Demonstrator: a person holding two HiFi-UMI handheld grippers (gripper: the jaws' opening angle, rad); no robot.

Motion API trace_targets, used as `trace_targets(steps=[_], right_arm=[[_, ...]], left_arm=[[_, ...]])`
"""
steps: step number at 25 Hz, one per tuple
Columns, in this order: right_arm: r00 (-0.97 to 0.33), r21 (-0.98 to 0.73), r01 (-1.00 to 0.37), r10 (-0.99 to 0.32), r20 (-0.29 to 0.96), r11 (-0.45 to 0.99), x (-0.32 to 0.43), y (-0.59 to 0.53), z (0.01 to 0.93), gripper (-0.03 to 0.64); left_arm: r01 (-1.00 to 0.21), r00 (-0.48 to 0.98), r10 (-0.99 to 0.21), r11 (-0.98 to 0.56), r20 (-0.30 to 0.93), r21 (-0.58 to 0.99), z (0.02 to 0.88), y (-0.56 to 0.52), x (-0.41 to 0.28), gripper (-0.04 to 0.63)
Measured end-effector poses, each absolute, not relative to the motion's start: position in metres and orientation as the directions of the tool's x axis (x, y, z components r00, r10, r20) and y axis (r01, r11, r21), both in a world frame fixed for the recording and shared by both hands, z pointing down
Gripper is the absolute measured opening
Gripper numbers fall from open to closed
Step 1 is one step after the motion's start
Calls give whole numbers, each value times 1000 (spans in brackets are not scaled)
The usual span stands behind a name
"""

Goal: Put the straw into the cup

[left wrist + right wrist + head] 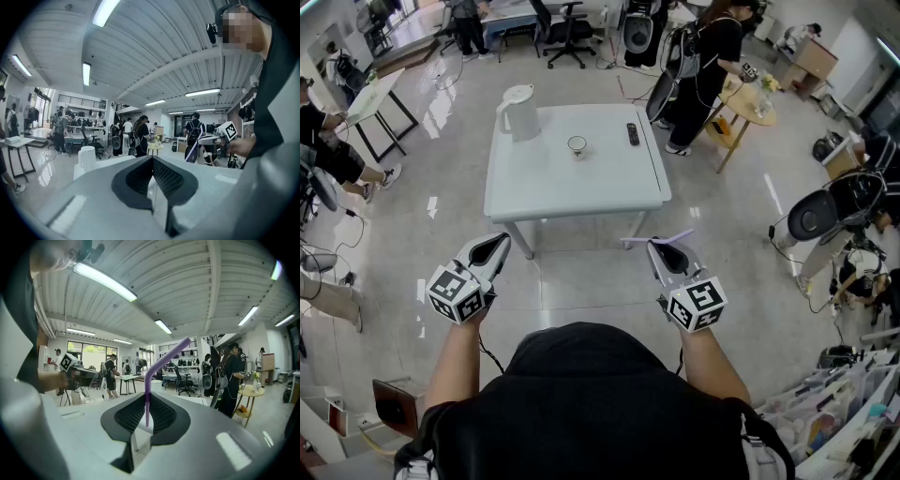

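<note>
Our right gripper (664,251) pinches the straw (636,241), our left gripper (492,248) is pressed together and empty; next, we judge, we must carry it to the cup (577,143)

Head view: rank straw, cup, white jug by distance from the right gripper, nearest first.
1. straw, clamped in the right gripper.
2. cup, middle of the table.
3. white jug, table's far left corner.

Bright ceiling strip lights (103,281), floor (441,105) glare, fisheye-dark corners, soft foreground
</note>
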State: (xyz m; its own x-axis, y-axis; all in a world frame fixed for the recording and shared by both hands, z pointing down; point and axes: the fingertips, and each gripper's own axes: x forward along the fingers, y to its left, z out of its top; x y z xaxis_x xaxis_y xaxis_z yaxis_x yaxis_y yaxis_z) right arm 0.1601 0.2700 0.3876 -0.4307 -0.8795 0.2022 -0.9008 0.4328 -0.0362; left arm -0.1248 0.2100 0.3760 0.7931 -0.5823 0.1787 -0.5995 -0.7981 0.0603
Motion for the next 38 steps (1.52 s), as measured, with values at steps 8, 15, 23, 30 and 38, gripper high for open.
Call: trace_targets(steps=[8, 15, 23, 30, 38], right_arm=[[-441, -23, -895, -877, 192, 445, 161, 267, 380, 55], [-417, -40, -908, -893, 171, 416, 168, 262, 373, 57], [-424, -40, -905, -892, 155, 423, 166, 261, 363, 56], [-433, -30, -901, -889, 149, 434, 165, 257, 358, 57], [-443, -22, -895, -884, 149, 445, 155, 245, 356, 56]], left_arm=[[-613, 784, -598, -788, 169, 55, 371, 214, -122, 0], [-621, 779, -607, -781, 161, 61, 371, 221, -122, 0], [-631, 771, -617, -773, 158, 66, 370, 229, -123, 0], [-637, 766, -622, -768, 165, 64, 372, 229, -122, 0], [-646, 759, -627, -759, 175, 85, 381, 223, -131, 0]])
